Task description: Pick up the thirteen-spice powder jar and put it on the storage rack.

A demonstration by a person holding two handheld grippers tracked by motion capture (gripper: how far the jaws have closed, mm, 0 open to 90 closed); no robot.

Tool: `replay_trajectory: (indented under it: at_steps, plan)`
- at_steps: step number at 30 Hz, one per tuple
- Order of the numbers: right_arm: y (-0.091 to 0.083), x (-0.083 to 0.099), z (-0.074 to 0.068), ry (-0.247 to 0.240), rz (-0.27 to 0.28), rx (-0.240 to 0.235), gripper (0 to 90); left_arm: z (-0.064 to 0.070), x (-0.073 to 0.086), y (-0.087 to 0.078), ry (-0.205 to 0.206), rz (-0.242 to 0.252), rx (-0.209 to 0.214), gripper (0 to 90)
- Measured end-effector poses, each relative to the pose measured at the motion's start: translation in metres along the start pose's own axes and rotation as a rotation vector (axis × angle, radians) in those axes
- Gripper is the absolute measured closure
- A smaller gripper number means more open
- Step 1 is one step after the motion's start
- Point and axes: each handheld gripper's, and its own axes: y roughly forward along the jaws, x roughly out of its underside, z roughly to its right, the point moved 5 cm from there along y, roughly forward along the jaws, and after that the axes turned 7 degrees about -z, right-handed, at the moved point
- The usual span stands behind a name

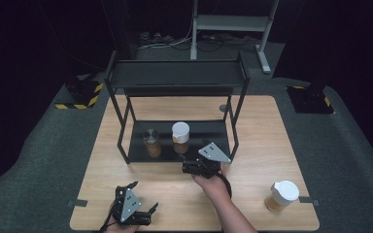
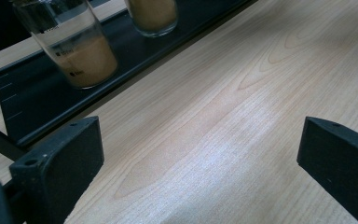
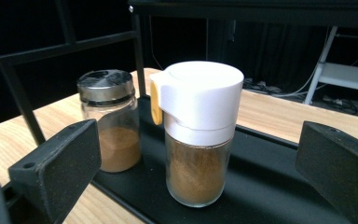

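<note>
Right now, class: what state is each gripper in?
Left gripper: open, holding nothing, over the table.
Right gripper: open, holding nothing, facing the white-capped jar.

Right black two-jaw gripper (image 1: pixel 200 166): held forward on an extended forearm, grey three-cornered plate uppermost, jaws spread wide. Left black two-jaw gripper (image 1: pixel 135 209): low at the near edge, jaws likewise spread, gripping nothing.
</note>
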Motion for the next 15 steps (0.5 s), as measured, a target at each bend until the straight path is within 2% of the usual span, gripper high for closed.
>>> replay_trajectory:
  at_steps: [5, 15]
  plan:
    - [-0.011, 0.001, -0.002, -0.029, 0.006, -0.003, 0.0, 0.001, 0.0, 0.0, 0.004, -0.002, -0.004, 0.8]
    - [-0.037, 0.005, -0.002, -0.053, 0.012, 0.003, 0.0, 0.002, -0.001, 0.001, 0.009, -0.009, -0.007, 0.8]
